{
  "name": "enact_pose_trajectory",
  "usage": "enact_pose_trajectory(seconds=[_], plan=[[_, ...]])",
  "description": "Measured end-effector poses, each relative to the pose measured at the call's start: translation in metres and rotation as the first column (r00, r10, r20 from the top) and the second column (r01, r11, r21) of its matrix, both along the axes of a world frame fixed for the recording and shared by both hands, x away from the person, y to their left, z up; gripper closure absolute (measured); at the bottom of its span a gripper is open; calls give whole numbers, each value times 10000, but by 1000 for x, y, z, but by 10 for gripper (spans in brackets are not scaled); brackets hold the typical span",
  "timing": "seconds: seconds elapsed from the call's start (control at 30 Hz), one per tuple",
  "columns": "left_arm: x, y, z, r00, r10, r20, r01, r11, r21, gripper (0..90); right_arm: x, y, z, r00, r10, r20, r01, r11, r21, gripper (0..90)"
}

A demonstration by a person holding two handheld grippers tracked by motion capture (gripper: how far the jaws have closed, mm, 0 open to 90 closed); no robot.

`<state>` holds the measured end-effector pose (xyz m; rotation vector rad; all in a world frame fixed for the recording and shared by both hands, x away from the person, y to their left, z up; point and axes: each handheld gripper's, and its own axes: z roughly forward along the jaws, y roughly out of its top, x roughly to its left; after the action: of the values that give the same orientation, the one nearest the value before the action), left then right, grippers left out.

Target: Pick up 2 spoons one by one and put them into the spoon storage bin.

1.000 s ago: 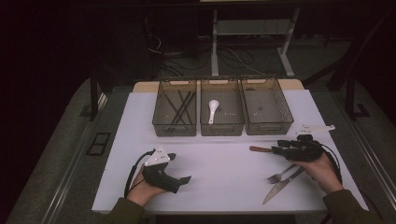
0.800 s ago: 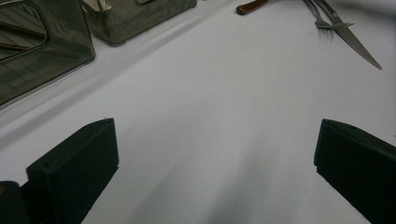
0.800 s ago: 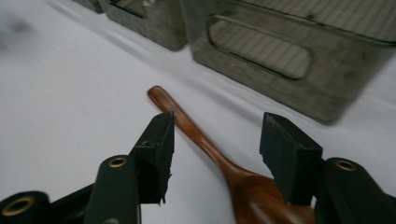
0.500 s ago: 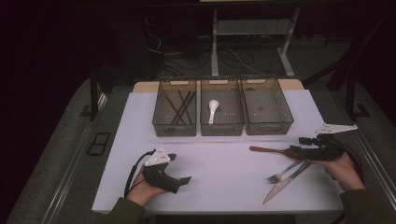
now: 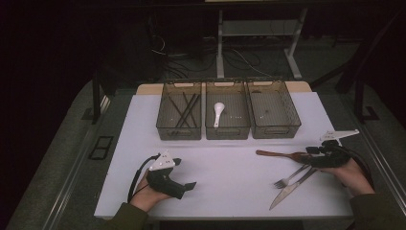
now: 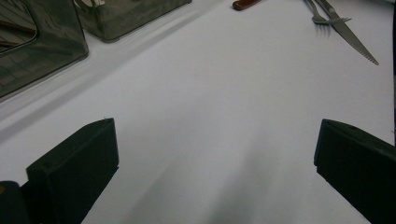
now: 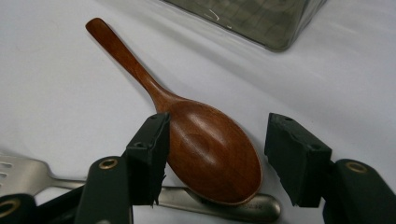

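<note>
A brown wooden spoon (image 5: 276, 154) lies on the white table at the right, its bowl (image 7: 212, 156) resting on a metal handle. My right gripper (image 5: 310, 151) is open, its jaws on either side of the bowl (image 7: 217, 149); one jaw touches the bowl's edge and the other stands apart. A fork (image 5: 289, 177) and a knife (image 5: 287, 189) lie just in front of the spoon. At the front left, my left gripper (image 5: 191, 185) rests on the table, open wide over bare surface (image 6: 215, 154), far from the cutlery (image 6: 348, 35).
Three dark mesh bins stand in a row at the back: the left bin (image 5: 163, 120) holds black chopsticks (image 5: 182, 111), the middle one a white spoon (image 5: 218, 113), and the right bin (image 5: 292, 117) looks bare. Table edges run near both hands.
My right gripper has slid right along the wooden spoon, from over its handle to its bowl end. The left gripper has stayed put.
</note>
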<state>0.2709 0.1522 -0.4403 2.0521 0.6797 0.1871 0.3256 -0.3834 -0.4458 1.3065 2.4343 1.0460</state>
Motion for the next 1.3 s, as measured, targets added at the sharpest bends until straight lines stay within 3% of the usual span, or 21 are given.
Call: enact_pose_trajectory(seconds=[0.43, 0.73, 1.3], plan=[[0, -2, -1, 10000, -67, -61, 67, 10000, 53, 0, 0, 2, -3, 9988, 477, -139, -477, 9989, 35, 485], [0, -2, -2, 9999, -101, -99, 102, 9999, 97, 0, -2, 5, -3, 9963, 862, -46, -863, 9959, -254, 528], [0, -2, -2, 9999, -117, -114, 118, 9999, 112, 0, -6, 7, -2, 9903, 1383, 151, -1370, 9884, -663, 719]])
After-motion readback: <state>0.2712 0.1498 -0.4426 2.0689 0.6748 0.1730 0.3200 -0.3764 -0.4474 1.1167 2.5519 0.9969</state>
